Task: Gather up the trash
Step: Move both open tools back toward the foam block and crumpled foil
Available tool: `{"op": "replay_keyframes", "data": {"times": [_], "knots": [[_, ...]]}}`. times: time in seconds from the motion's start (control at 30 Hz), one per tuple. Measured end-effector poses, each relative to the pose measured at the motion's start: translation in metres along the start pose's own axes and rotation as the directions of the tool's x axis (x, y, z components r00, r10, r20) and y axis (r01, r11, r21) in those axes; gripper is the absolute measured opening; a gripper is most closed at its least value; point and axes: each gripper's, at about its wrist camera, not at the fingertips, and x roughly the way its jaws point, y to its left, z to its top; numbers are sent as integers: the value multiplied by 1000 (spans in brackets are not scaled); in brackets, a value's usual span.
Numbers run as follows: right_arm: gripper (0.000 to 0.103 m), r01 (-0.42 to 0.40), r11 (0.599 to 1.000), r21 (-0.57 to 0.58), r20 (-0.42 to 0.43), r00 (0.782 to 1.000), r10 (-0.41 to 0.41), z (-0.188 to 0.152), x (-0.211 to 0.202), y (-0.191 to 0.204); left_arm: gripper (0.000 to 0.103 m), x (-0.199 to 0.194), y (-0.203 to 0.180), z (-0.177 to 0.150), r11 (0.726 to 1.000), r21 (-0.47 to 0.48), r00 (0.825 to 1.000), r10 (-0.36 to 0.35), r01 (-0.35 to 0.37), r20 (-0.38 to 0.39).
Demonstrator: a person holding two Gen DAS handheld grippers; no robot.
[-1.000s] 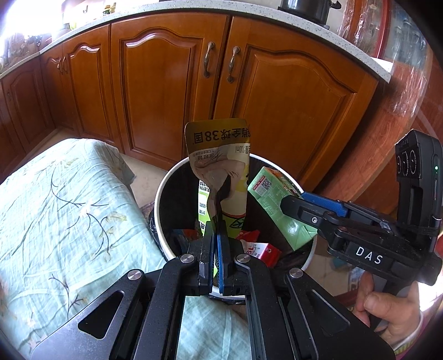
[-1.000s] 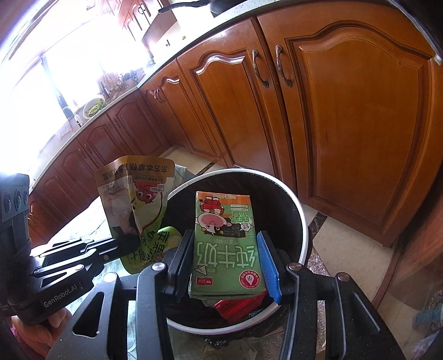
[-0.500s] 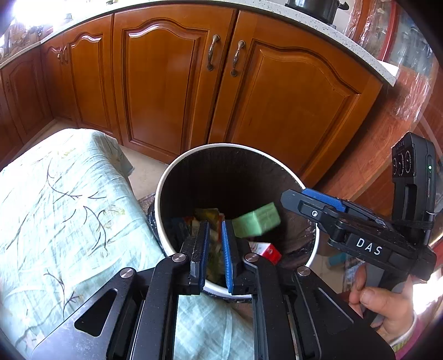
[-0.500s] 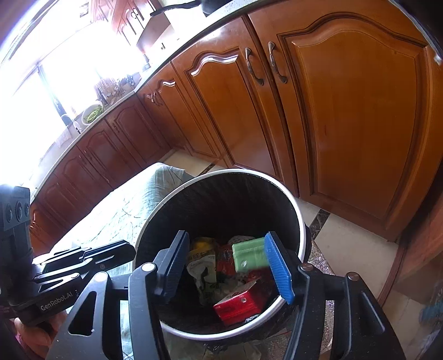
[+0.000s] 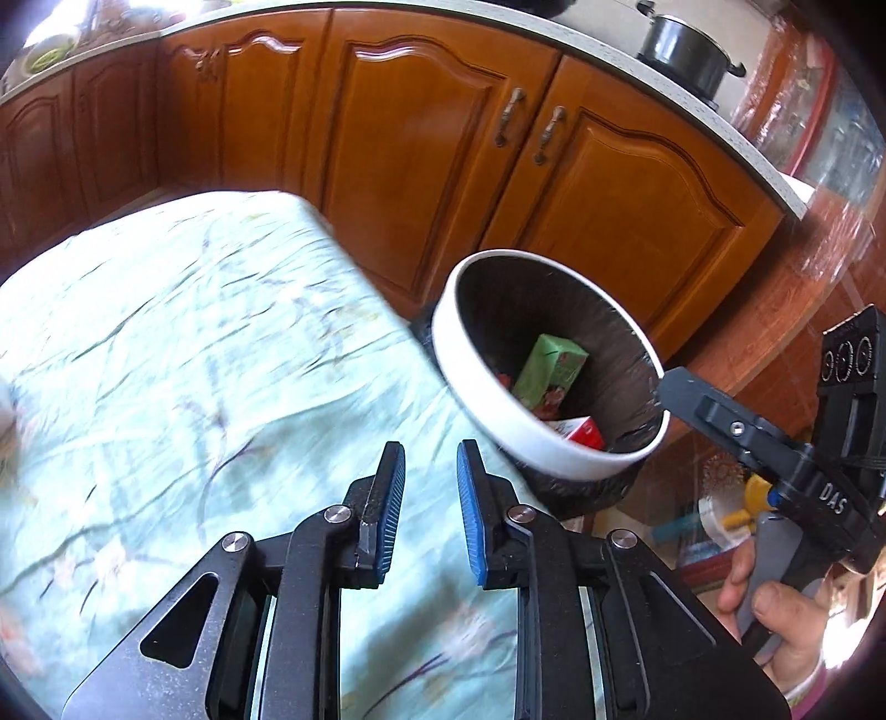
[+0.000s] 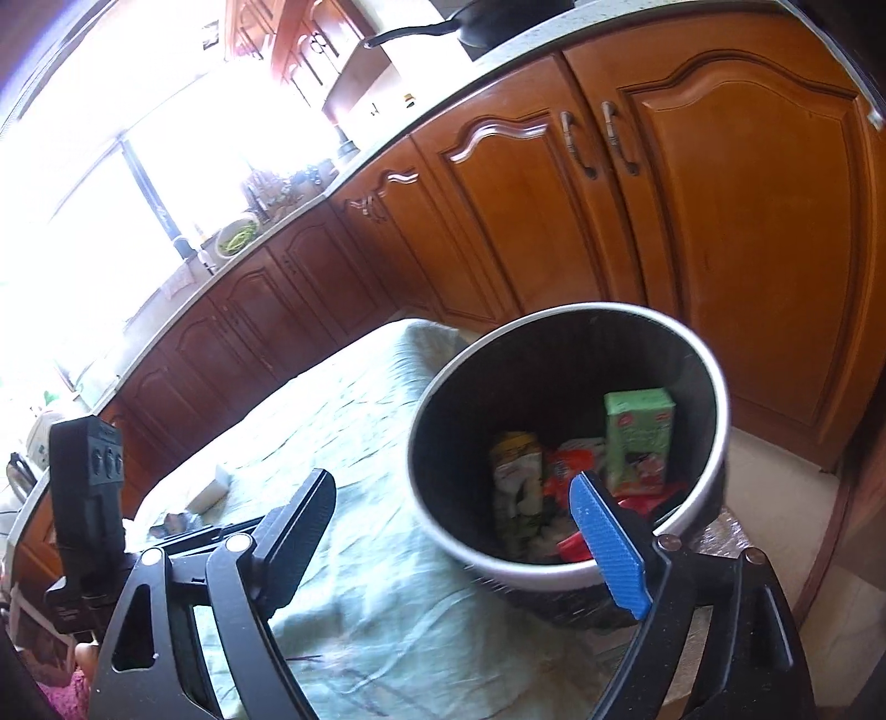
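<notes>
A round white-rimmed trash bin [image 5: 482, 399] with a black liner stands beside the table; it also shows in the right wrist view [image 6: 443, 531]. Inside lie a green milk carton [image 5: 548, 365] [image 6: 637, 437], a yellow-white snack pouch [image 6: 518, 487] and a red package [image 5: 584, 432] [image 6: 576, 545]. My left gripper [image 5: 429, 459] is open and empty over the tablecloth, left of the bin. My right gripper [image 6: 454, 487] is wide open and empty at the bin's near rim; it shows in the left wrist view [image 5: 736, 432].
A pale green floral tablecloth [image 5: 166, 360] covers the table [image 6: 354, 443]. Small items [image 6: 207, 487] lie at its far end. Wooden cabinets [image 5: 415, 149] stand behind the bin. A pot [image 5: 684, 47] sits on the counter.
Both grippers let go: the pouch and the green carton dropped into the bin. Both grippers then swung left, away from above the bin, and opened wider.
</notes>
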Motion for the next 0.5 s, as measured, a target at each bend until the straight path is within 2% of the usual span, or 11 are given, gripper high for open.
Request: {"op": "replay_keyframes", "data": {"times": [0.3, 0.5], "knots": [[90, -85, 995, -50, -83, 993, 80, -28, 23, 57, 19, -46, 56, -38, 993, -93, 996, 79, -76, 35], [90, -132, 987, -97, -137, 984, 118, -41, 39, 93, 19, -73, 94, -60, 981, -163, 993, 111, -102, 47]]}}
